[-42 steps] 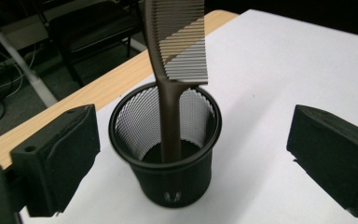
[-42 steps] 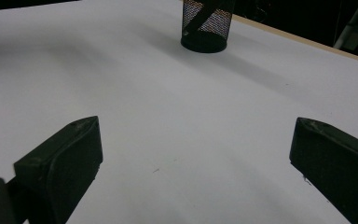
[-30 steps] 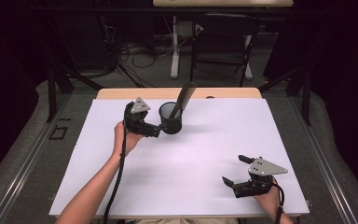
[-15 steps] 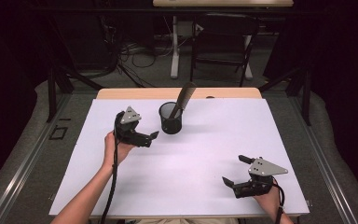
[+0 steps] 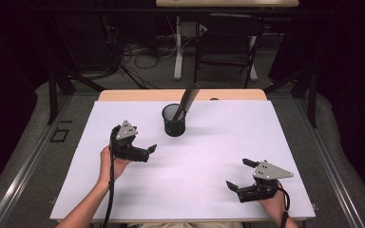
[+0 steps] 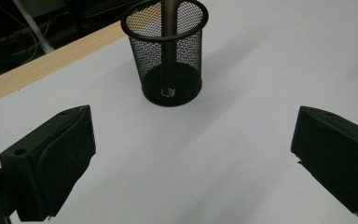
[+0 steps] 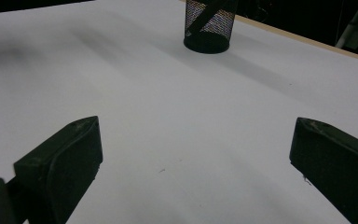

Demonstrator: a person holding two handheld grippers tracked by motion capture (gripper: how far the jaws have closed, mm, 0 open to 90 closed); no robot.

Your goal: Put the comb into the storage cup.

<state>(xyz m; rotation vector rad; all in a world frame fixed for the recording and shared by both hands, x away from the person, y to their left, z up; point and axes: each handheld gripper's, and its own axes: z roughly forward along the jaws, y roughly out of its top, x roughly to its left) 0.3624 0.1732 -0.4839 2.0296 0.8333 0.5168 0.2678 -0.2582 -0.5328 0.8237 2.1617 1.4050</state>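
Mesh pen cup [image 5: 174, 120] stood upright at the far middle of the white table [image 5: 209, 190], a dark tool handle [image 5: 188, 97] leaning out toward the far right. Left gripper [image 5: 145, 151] – jaws wide, empty – lay nearer, cup ahead of it; right gripper [image 5: 240, 176], also wide and empty, sat well apart
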